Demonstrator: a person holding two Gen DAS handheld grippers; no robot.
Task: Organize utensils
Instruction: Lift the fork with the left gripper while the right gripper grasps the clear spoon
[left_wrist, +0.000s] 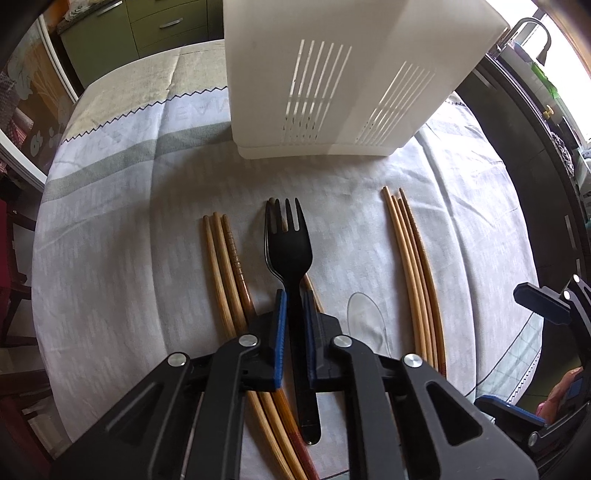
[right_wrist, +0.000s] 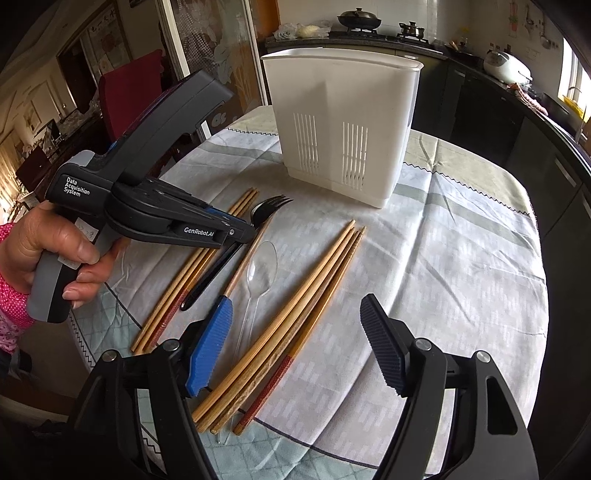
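Nearest us, our left gripper is clamped on the handle of the black plastic fork, which lies on the pale striped tablecloth between two sets of wooden chopsticks. Our right gripper hangs with jaws apart over the right set and the clear plastic spoon. Farther back stands the white slotted plastic utensil holder.

Black fork flat on cloth, between chopstick bundles.
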